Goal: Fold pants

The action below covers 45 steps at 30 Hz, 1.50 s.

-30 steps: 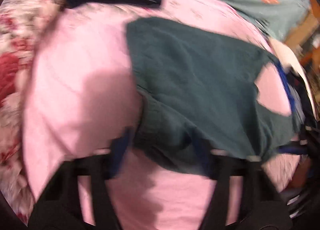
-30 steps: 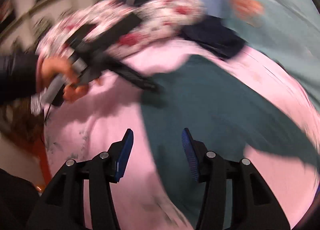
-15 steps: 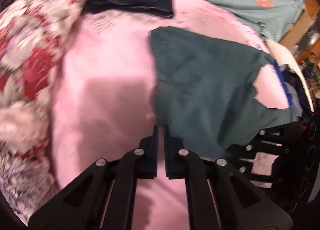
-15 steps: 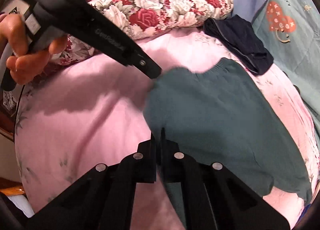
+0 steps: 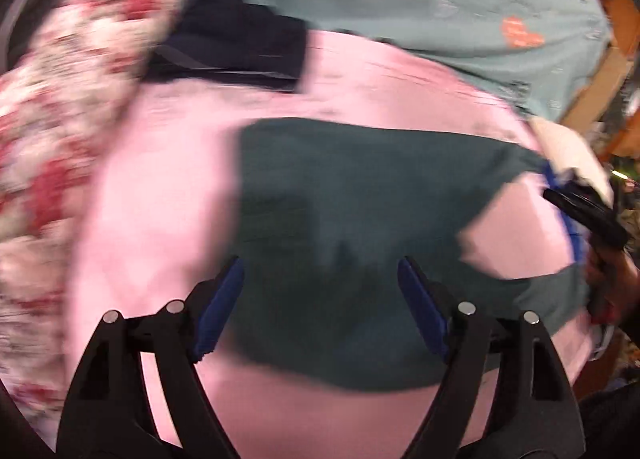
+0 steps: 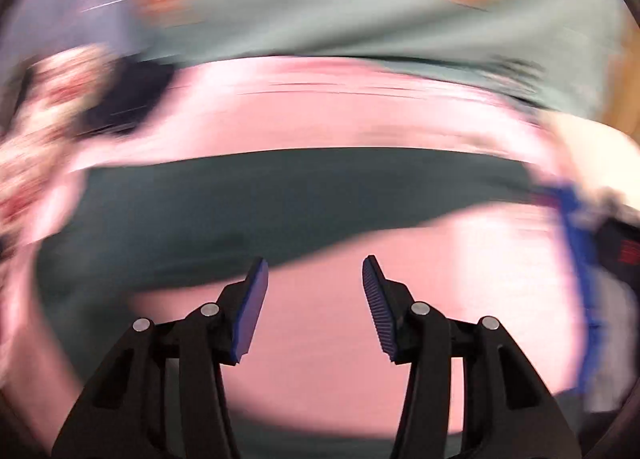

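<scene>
Dark green pants (image 5: 360, 227) lie flat on the pink bedsheet (image 5: 160, 199), waist edge toward the left of the left wrist view, the two legs running off to the right with a wedge of pink sheet between them. Left gripper (image 5: 320, 307) hangs above the waist end, jaws wide and opening, blue pads clear of the fabric, nothing pinched between them. Right gripper (image 6: 316, 307) sits over the gap between the legs, mostly pink sheet under it, the upper leg of the pants (image 6: 280, 203) crossing just beyond its tips; jaws about half spread and opening, nothing between them. Both views are motion-blurred, the right one heavily, so fine detail on the fabric is lost. A floral quilt (image 5: 68, 99) is bunched at the left of the bed, a folded dark navy garment (image 5: 240, 47) lies beside it near the top edge of the pink sheet, well apart from the pants. A pale teal blanket with orange prints (image 5: 440, 3) covers the far side. In the left wrist view the other gripper's black body (image 5: 588, 215) shows at the right edge, near the leg ends.
</scene>
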Each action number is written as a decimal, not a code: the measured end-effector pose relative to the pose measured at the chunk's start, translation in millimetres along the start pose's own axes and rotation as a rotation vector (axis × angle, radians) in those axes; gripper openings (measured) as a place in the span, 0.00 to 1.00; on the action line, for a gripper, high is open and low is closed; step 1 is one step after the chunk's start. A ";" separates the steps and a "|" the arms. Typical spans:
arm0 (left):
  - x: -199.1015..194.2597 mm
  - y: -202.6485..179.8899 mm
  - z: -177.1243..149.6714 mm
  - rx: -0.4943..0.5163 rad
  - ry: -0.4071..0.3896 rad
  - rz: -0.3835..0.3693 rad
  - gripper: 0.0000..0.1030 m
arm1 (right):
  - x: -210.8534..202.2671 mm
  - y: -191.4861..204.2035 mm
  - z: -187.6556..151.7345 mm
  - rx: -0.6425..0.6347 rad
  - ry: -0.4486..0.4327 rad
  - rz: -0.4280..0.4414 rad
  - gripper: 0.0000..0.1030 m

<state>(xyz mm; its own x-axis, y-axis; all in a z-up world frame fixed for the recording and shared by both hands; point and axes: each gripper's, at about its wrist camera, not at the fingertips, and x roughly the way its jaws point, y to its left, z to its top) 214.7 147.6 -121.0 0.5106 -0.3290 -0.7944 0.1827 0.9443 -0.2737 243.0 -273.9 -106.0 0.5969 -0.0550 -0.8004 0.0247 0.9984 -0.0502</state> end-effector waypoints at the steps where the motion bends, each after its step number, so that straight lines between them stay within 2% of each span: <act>1: 14.1 -30.1 2.8 0.021 0.017 -0.046 0.78 | 10.9 -42.9 6.8 0.033 -0.003 -0.077 0.48; 4: 41.7 -94.2 4.9 0.064 0.052 -0.077 0.78 | 43.0 -140.9 26.1 0.159 0.003 -0.190 0.48; 5: 50.2 -113.0 6.0 0.064 0.063 -0.087 0.78 | 52.6 -160.4 31.8 0.188 -0.001 -0.205 0.48; 8: 70.2 -154.4 6.5 0.041 0.098 -0.140 0.79 | 85.7 -213.9 44.8 0.245 0.013 -0.170 0.48; 12: 86.3 -192.9 2.4 0.057 0.120 -0.123 0.80 | 126.3 -240.3 51.0 0.203 0.050 -0.116 0.48; 13: 89.8 -201.5 2.0 0.065 0.126 -0.111 0.80 | 131.5 -244.9 50.4 0.205 0.052 -0.076 0.35; 14: 91.3 -206.1 0.0 0.073 0.131 -0.101 0.80 | 136.3 -248.6 49.9 0.206 0.068 -0.028 0.17; 16: 95.6 -214.1 -0.7 0.077 0.138 -0.079 0.80 | 139.7 -248.9 51.1 0.201 0.088 0.003 0.12; 21: 105.7 -216.1 6.3 0.039 0.148 -0.047 0.80 | 108.3 -261.4 59.0 0.196 0.096 0.044 0.12; 22: 106.3 -214.8 7.8 0.028 0.146 -0.047 0.80 | 105.2 -262.0 56.6 0.167 0.120 0.042 0.12; 25: 108.9 -216.4 9.8 0.017 0.151 -0.034 0.80 | 121.9 -260.4 42.1 0.073 0.261 -0.006 0.17; 27: 107.6 -217.1 9.9 0.027 0.154 -0.020 0.80 | 130.2 -262.5 33.2 0.044 0.358 -0.052 0.17; 28: 105.1 -216.8 10.0 0.034 0.148 -0.011 0.80 | 126.2 -265.2 33.7 0.061 0.353 -0.051 0.17; 30: 102.6 -215.5 9.1 0.035 0.143 0.009 0.82 | 109.3 -271.3 42.0 0.116 0.289 -0.031 0.20; 32: 102.6 -212.7 6.4 0.024 0.153 0.019 0.82 | 98.2 -272.4 57.0 0.133 0.203 0.003 0.30; 33: 102.7 -212.5 5.7 0.022 0.157 0.023 0.82 | 101.5 -272.5 63.8 0.126 0.194 0.016 0.30; 37: 97.2 -214.1 3.5 0.018 0.156 0.054 0.82 | 144.9 -276.2 81.8 0.154 0.273 0.087 0.30; 38: 94.8 -214.4 2.8 0.019 0.151 0.060 0.82 | 155.8 -275.3 84.3 0.147 0.298 0.099 0.29; 39: 93.3 -214.4 2.0 0.020 0.150 0.067 0.83 | 165.6 -270.4 85.2 0.125 0.325 0.113 0.22; 41: 90.6 -212.0 -0.9 0.018 0.151 0.086 0.83 | 167.0 -261.8 89.2 0.073 0.320 0.089 0.01; 42: 90.1 -211.0 -1.5 0.015 0.153 0.089 0.83 | 163.8 -260.2 92.1 0.061 0.297 0.090 0.01; 44: 89.9 -208.3 -3.1 -0.002 0.159 0.095 0.83 | 142.6 -259.9 104.1 0.063 0.138 0.068 0.01; 45: 90.2 -207.6 -3.8 -0.009 0.161 0.095 0.83 | 137.3 -260.4 107.0 0.067 0.096 0.058 0.01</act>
<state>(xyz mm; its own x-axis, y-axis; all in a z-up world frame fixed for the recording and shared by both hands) 219.6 -78.1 -137.8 0.3841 -0.2335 -0.8933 0.1319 0.9714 -0.1972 404.3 -540.4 -138.9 0.5194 0.0054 -0.8545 0.0475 0.9983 0.0352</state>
